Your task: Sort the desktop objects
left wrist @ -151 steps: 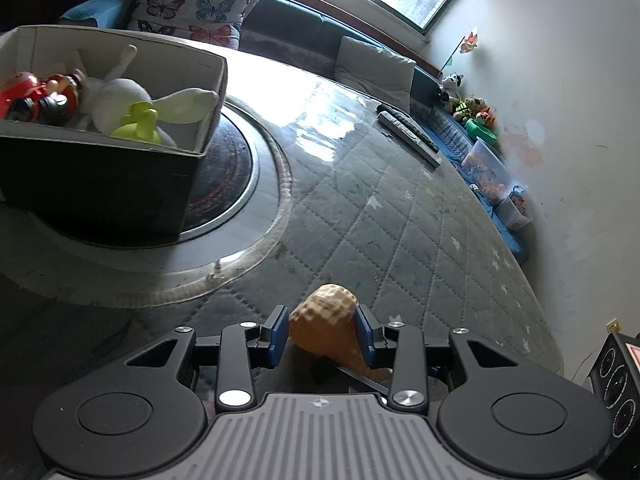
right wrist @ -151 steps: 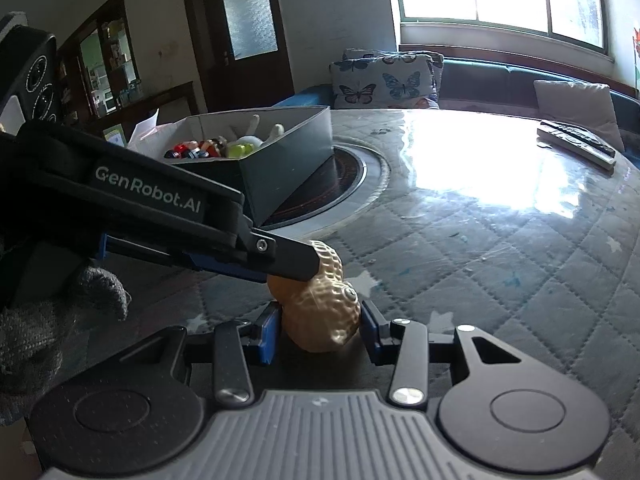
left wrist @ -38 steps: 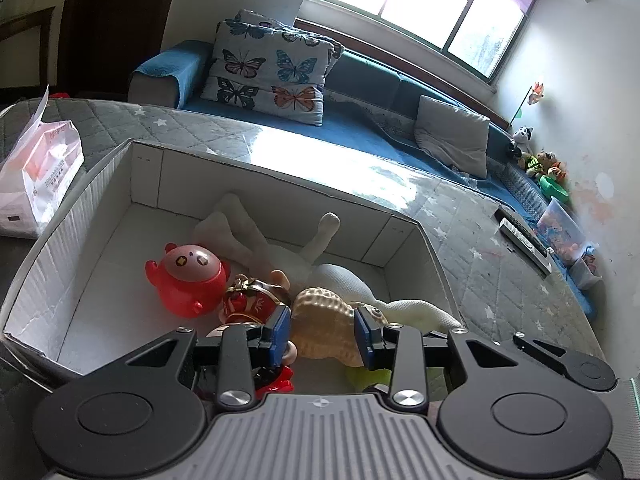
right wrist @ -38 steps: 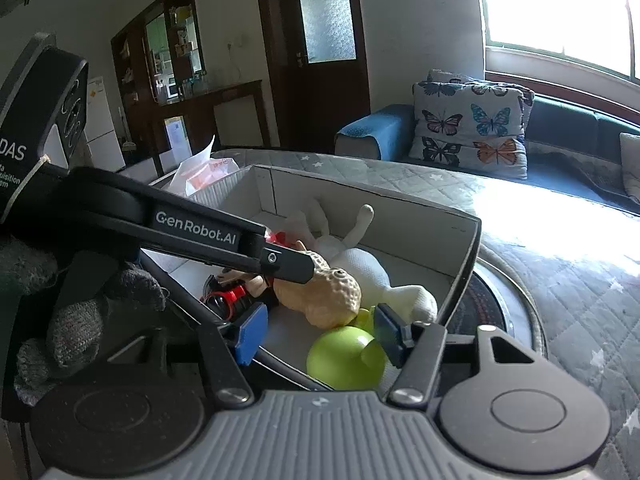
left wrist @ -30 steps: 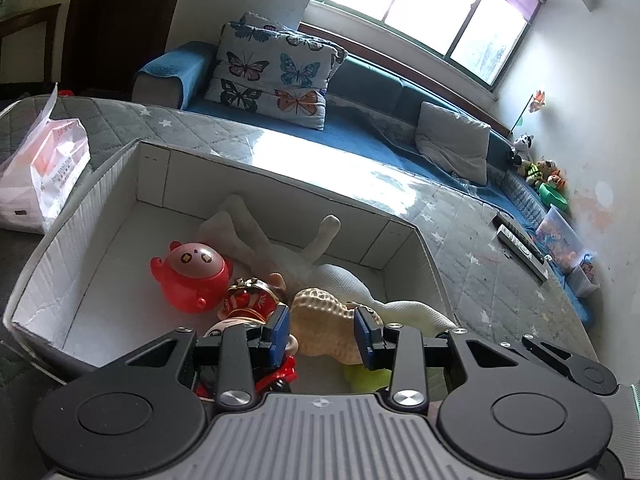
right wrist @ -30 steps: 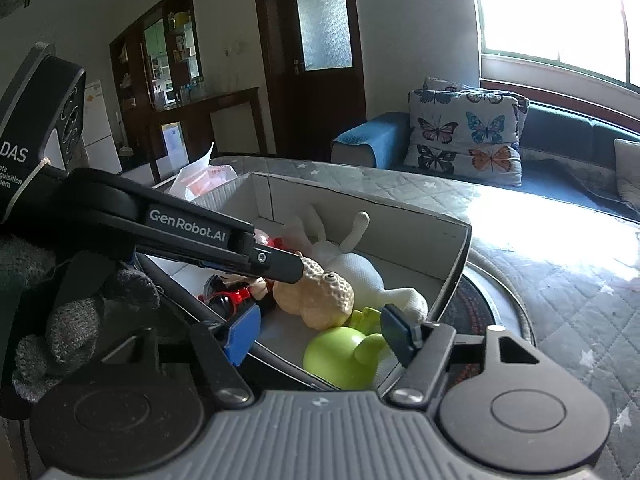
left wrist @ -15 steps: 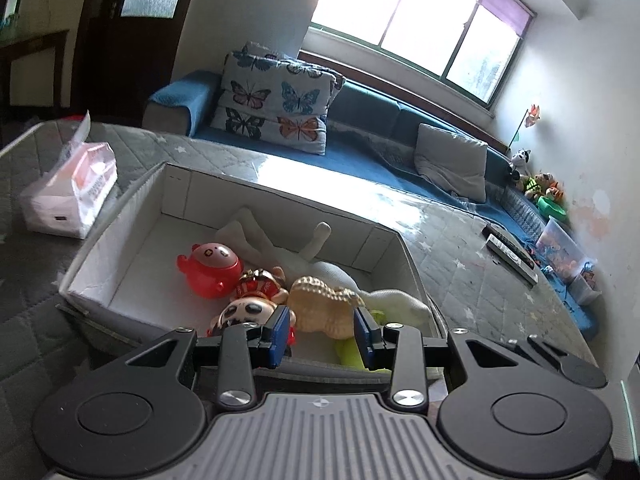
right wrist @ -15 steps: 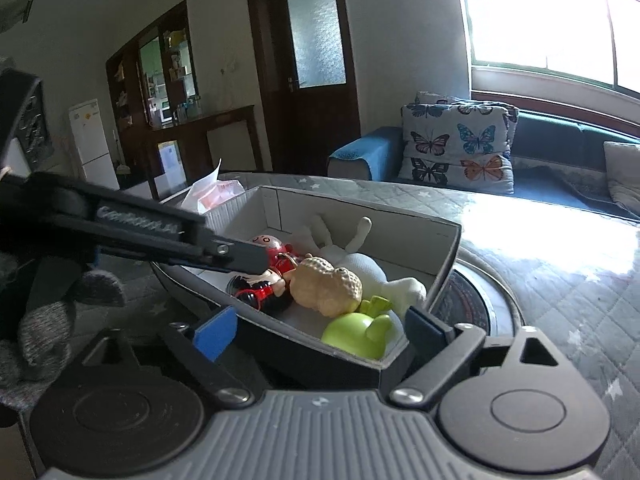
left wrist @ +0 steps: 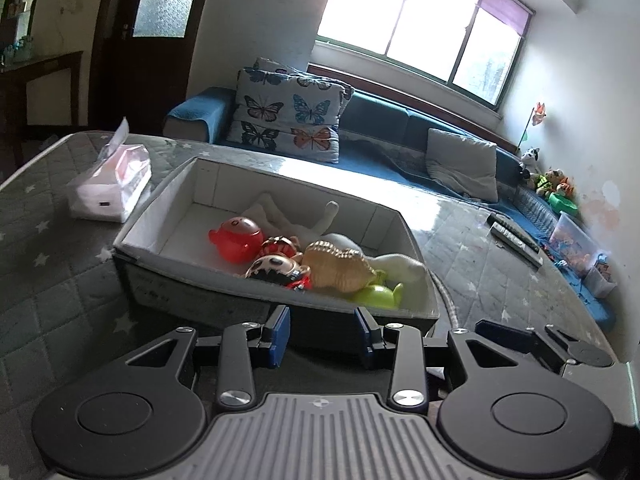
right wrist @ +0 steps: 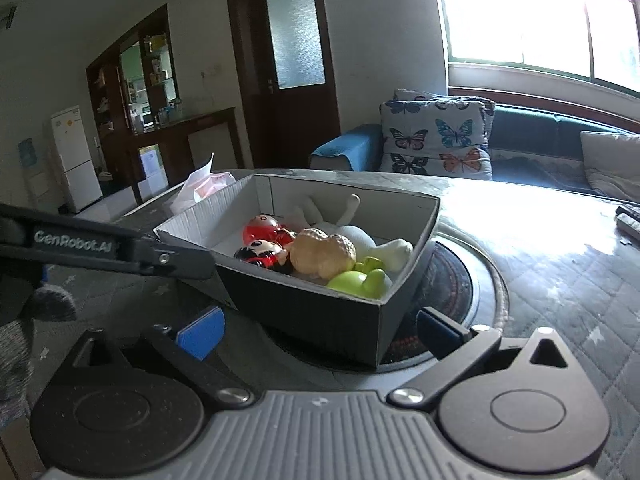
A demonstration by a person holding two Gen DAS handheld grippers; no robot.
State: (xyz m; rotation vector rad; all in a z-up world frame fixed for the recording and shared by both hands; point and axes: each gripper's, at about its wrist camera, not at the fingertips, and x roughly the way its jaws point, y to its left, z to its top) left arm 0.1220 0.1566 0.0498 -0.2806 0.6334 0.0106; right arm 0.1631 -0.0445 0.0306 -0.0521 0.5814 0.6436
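Note:
A grey box (left wrist: pixel 172 208) (right wrist: pixel 312 304) stands on the quilted table and holds several toys. The tan knobbly toy (left wrist: pixel 338 266) (right wrist: pixel 322 256) lies inside it, between a red-and-black doll (left wrist: pixel 276 266) (right wrist: pixel 262 254) and a lime-green toy (left wrist: pixel 378 294) (right wrist: pixel 356 280). A red round toy (left wrist: pixel 236 234) and a white plush (left wrist: pixel 328 218) (right wrist: pixel 356 236) lie further in. My left gripper (left wrist: pixel 322 336) hovers open and empty just short of the box's near wall. My right gripper (right wrist: pixel 320 330) is wide open, empty, near the box's corner.
A tissue pack (left wrist: pixel 110 184) sits left of the box. Two remote controls (left wrist: pixel 514 238) lie at the table's far right. The box rests partly on a dark round hob (right wrist: pixel 452 280). A gloved hand (right wrist: pixel 24 320) holds the left gripper. A sofa (left wrist: pixel 400 136) lies beyond.
My left gripper has let go of the tan toy, which now lies in the box, and has drawn back out. My right gripper has opened wider and pulled back too.

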